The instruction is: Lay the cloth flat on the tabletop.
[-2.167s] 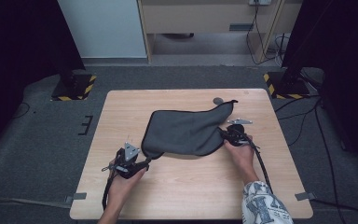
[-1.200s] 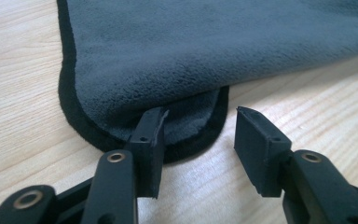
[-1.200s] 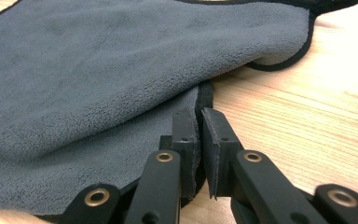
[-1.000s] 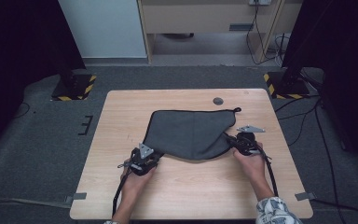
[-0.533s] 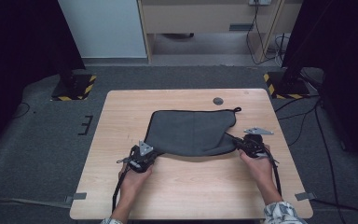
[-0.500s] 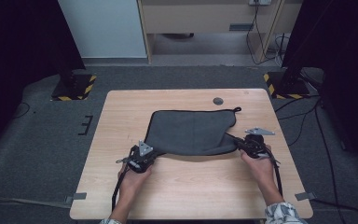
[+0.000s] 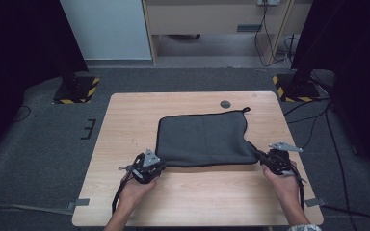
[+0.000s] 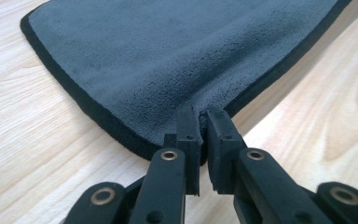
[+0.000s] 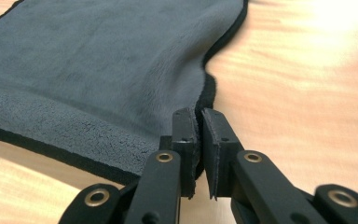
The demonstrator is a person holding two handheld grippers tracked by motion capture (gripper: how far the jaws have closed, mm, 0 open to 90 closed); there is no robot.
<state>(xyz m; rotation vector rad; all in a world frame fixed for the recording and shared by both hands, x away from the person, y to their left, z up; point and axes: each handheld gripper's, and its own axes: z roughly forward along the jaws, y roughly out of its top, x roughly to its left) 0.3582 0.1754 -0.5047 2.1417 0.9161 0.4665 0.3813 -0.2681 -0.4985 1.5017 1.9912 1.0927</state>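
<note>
Cloth (image 7: 204,139) lies flat mid-counter (image 7: 125,125); left hand-held gripper (image 7: 156,163) and right hand-held gripper (image 7: 262,159) each clamp a near corner; uneven pulling could slip a corner free or wrinkle it.

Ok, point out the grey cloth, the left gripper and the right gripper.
grey cloth (image 7: 204,139), high view, middle of its top face
left gripper (image 8: 203,122), left gripper view, between fingertips
right gripper (image 9: 199,122), right gripper view, between fingertips
</note>
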